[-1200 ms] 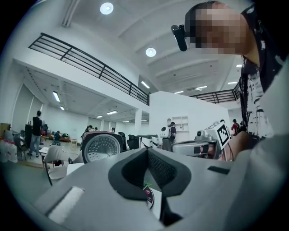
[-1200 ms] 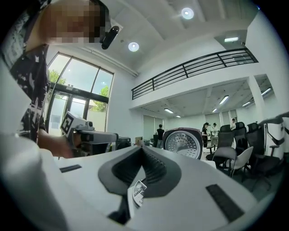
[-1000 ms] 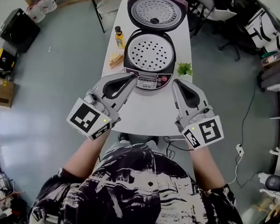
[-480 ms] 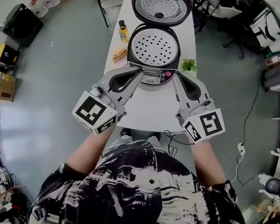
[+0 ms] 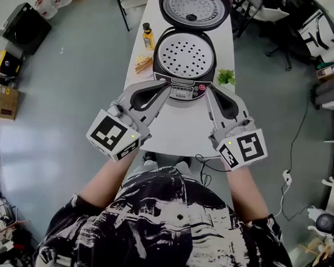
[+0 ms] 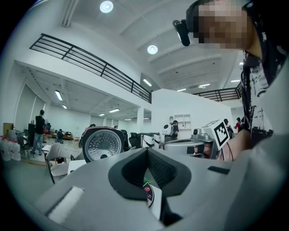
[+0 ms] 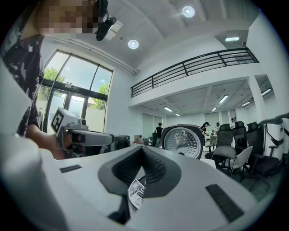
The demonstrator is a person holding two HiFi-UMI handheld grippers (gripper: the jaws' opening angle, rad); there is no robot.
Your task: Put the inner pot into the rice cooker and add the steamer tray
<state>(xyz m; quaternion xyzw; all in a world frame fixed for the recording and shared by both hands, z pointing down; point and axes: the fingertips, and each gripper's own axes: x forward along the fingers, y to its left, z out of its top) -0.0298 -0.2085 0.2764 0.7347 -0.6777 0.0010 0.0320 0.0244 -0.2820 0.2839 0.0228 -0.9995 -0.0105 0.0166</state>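
The rice cooker (image 5: 184, 66) faced the person (image 5: 167, 226), its lid (image 5: 193, 7) opened away, steamer tray (image 5: 185, 52) flat inside; left gripper (image 5: 169, 85) and right gripper (image 5: 208, 89) were clenched, empty.

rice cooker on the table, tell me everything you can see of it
The rice cooker stands upright on the white table, its lid swung open and back. The body looks dark with maroon trim. The lid's inside is silvery and dimpled, with a dark centre vent. A pale perforated steamer tray sits level in the opening. The front control panel carries a red button. The left gripper and right gripper point at the panel's two sides; contact cannot be told.
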